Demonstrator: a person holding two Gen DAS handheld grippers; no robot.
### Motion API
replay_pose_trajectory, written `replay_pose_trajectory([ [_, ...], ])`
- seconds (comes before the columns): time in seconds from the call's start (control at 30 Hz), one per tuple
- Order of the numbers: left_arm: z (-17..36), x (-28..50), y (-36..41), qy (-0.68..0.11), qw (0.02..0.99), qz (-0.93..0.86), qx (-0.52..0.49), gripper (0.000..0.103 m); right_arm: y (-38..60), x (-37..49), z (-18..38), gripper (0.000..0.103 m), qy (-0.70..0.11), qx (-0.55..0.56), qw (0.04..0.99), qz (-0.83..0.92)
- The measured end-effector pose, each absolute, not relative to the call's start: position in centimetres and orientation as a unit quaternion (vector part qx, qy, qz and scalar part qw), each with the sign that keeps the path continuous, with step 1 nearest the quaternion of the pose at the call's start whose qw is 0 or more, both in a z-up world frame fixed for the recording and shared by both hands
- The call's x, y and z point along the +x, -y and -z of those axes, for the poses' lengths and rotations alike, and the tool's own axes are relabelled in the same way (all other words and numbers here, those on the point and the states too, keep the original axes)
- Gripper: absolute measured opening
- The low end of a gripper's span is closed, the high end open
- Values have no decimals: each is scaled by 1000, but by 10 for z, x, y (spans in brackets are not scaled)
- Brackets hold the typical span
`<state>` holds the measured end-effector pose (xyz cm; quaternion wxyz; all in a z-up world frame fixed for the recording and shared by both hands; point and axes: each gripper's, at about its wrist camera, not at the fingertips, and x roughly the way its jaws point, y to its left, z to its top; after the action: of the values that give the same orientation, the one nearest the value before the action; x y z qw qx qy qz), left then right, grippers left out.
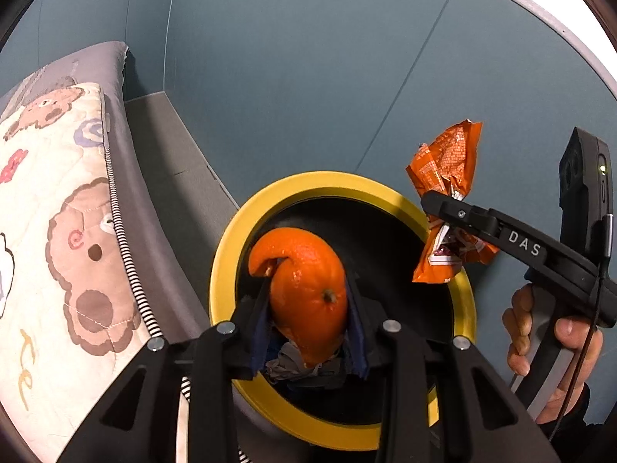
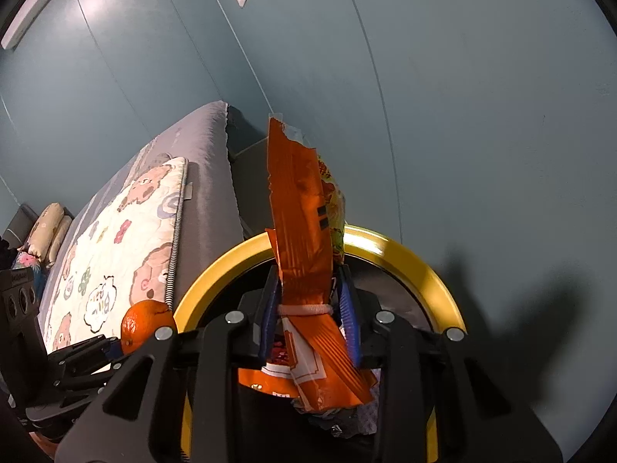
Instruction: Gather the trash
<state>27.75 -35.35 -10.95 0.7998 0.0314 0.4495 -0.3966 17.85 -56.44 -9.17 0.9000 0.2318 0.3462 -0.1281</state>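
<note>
A curled orange peel (image 1: 308, 289) is pinched between the blue pads of my left gripper (image 1: 308, 289), directly above the black bin with a yellow rim (image 1: 227, 254). My right gripper (image 2: 308, 274) is shut on a crumpled orange snack wrapper (image 2: 300, 208) that stands up between its fingers over the same bin's yellow rim (image 2: 424, 270). Seen from the left wrist, the wrapper (image 1: 451, 162) and the right gripper (image 1: 435, 200) hang over the bin's far right edge. From the right wrist, the peel (image 2: 142, 324) and the left gripper (image 2: 108, 347) show at lower left.
Crumpled grey paper (image 1: 300, 366) lies inside the bin. A bed with a bear-print quilt (image 1: 58, 193) and grey mattress side stands close on the left of the bin. Blue-grey floor (image 1: 308, 77) stretches beyond. A hand (image 1: 559, 347) grips the right tool's handle.
</note>
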Motion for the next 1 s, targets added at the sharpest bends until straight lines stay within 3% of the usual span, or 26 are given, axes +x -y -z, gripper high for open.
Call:
replay_pose_trajectory([
  [0.13, 109, 278, 352, -453, 798, 397, 24, 37, 567, 178, 93, 36, -345, 234, 899, 135],
  [0.2, 107, 278, 349, -451, 800, 395, 18, 45, 568, 176, 93, 46, -343, 236, 898, 138],
  [0.37, 101, 276, 340, -443, 807, 392, 8, 58, 565, 173, 89, 46, -340, 237, 899, 142],
  [1.0, 64, 257, 231, -399, 855, 330, -40, 58, 494, 168, 49, 46, -332, 208, 916, 85],
])
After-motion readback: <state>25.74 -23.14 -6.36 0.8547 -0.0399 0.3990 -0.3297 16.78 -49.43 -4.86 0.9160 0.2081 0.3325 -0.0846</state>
